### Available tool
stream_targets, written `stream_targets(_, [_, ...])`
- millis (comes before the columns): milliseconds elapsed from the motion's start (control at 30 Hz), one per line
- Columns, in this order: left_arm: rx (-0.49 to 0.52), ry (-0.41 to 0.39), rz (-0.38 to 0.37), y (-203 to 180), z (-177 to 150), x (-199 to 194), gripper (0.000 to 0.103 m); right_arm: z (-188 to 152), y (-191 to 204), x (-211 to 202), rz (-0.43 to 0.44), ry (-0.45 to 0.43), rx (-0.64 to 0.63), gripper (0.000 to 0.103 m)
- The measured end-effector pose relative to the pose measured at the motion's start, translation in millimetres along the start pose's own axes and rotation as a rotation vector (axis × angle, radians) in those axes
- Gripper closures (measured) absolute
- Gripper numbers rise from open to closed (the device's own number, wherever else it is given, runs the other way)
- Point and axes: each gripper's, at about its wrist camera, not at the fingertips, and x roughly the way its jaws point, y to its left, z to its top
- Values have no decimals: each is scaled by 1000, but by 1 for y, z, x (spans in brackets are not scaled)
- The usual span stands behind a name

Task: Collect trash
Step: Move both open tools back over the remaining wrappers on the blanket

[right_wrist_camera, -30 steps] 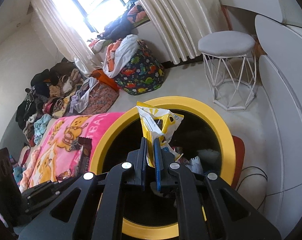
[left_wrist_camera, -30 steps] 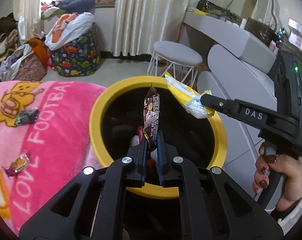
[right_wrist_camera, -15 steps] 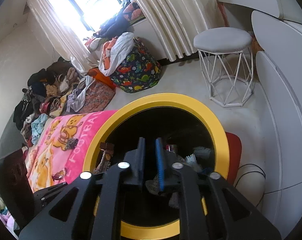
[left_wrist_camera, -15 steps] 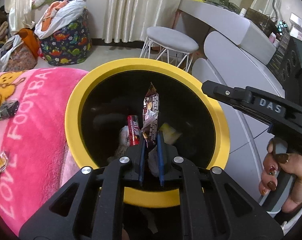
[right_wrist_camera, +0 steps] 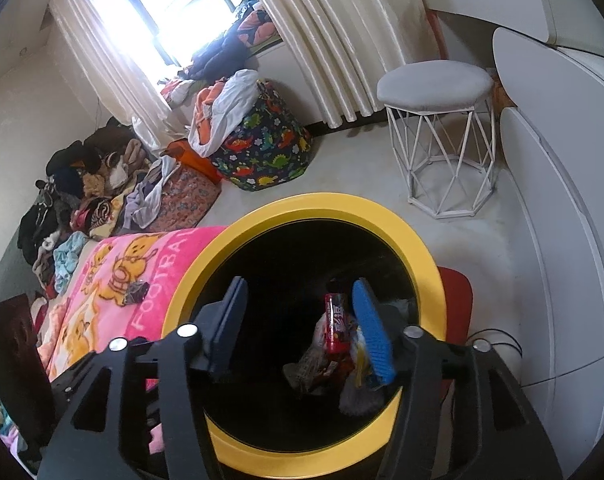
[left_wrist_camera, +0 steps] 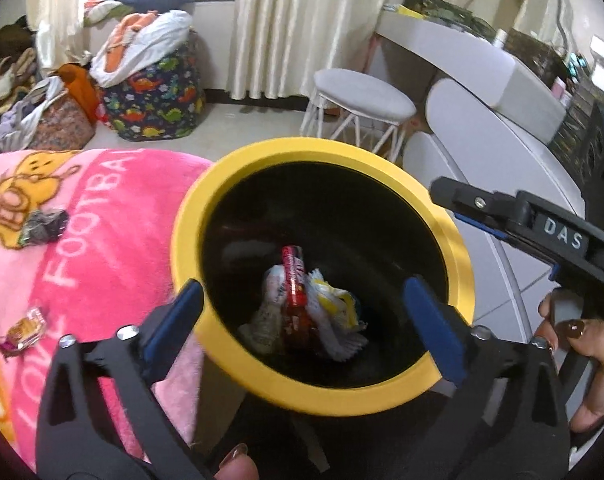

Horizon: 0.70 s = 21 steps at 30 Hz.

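A black bin with a yellow rim (left_wrist_camera: 385,394) (right_wrist_camera: 333,202) stands beside the pink blanket (left_wrist_camera: 82,248) (right_wrist_camera: 150,268). Wrappers lie at its bottom, among them a red one (left_wrist_camera: 294,280) (right_wrist_camera: 335,322) and a yellow-white one (left_wrist_camera: 333,304). My left gripper (left_wrist_camera: 302,312) is open and empty over the bin. My right gripper (right_wrist_camera: 300,324) is open and empty over the bin; it also shows in the left wrist view (left_wrist_camera: 513,216). A dark wrapper (left_wrist_camera: 42,228) (right_wrist_camera: 136,292) and a small candy wrapper (left_wrist_camera: 22,328) lie on the blanket.
A white wire-leg stool (left_wrist_camera: 361,100) (right_wrist_camera: 437,80) stands behind the bin. White rounded furniture (left_wrist_camera: 481,148) (right_wrist_camera: 561,168) is on the right. A dinosaur-print bag (left_wrist_camera: 154,96) (right_wrist_camera: 262,148) and piles of clothes (right_wrist_camera: 74,184) lie on the floor at left.
My left gripper opened and dropped the brown wrapper into the bin. My right gripper let go of the yellow packet earlier and has opened wider. Both packets now lie in the bin.
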Motion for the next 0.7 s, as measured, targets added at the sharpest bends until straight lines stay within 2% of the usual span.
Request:
stream_targets(67, [-27,0,38,8,-1,-5,11,0,3,0,-5,0,-7,38])
stream_targets(233, [-89,-33,71,30,-1,-22,11,-1,16,-4,-2,-4,-28,31])
stream_targets(700, [-187,-133,151,79,-9,-69,11,-5,80,0,63,14,-145,24])
